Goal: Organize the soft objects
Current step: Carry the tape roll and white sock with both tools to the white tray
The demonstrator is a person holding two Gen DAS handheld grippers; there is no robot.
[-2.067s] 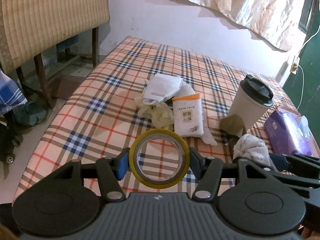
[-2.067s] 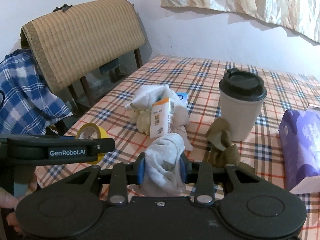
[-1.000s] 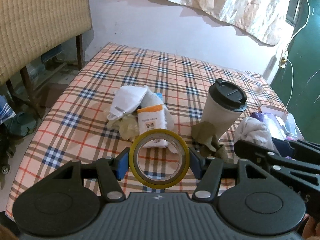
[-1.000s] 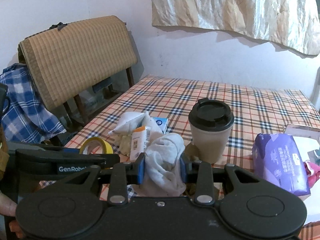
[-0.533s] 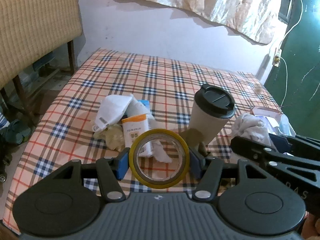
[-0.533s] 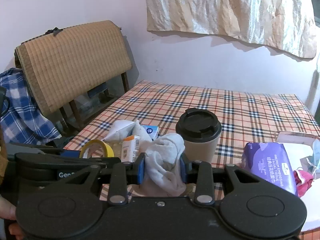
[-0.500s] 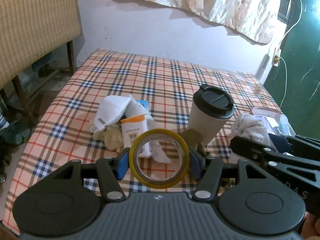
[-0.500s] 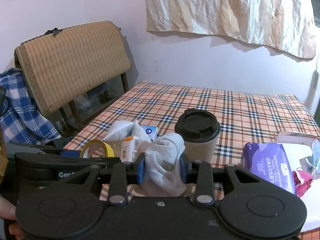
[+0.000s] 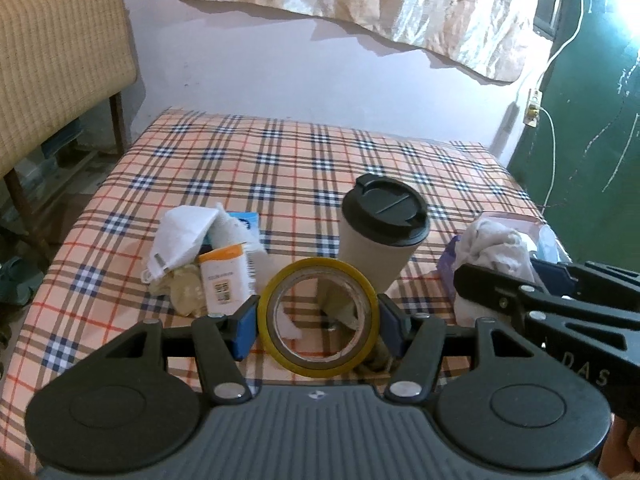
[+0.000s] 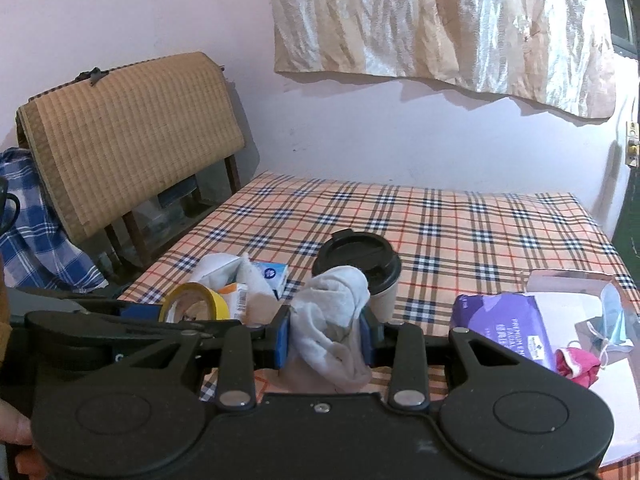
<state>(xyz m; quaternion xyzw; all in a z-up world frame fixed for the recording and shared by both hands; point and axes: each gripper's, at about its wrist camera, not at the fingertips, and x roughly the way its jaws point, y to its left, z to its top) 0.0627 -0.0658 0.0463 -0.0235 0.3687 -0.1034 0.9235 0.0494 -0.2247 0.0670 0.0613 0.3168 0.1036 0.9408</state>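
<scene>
- Far left on the counter (image 9: 280, 152), the loose pile sits together: a white face mask (image 9: 180, 236) lies over a small blue box (image 9: 246, 220), with an orange-topped packet (image 9: 224, 280) leaning against it and a pale crumpled glove (image 9: 182, 292) at its foot; I judge this heap is the unsorted stock you still have to work through
- Your left gripper (image 9: 318, 322) is clamped on the yellow tape roll (image 9: 318, 322), its blue pads pressing the rim from both sides so the roll stands on edge, lifted clear of the cloth; that grip keeps a rigid ring from slipping
- The lidded paper cup (image 9: 380, 232) stands upright just beyond the roll, probably left alone because it is not soft; a drab olive rag (image 9: 340, 304) shows through the ring at its base
- Your right gripper (image 10: 324, 336) is closed on the white sock (image 10: 332, 320), which bunches above the pads and hangs limp below, held in the air over the near edge
- Furthest right lie the purple tissue pack (image 10: 504, 328), a blue mask (image 10: 614, 320) and a pink scrap (image 10: 578, 364), grouped near the corner, likely the spot for soft things
</scene>
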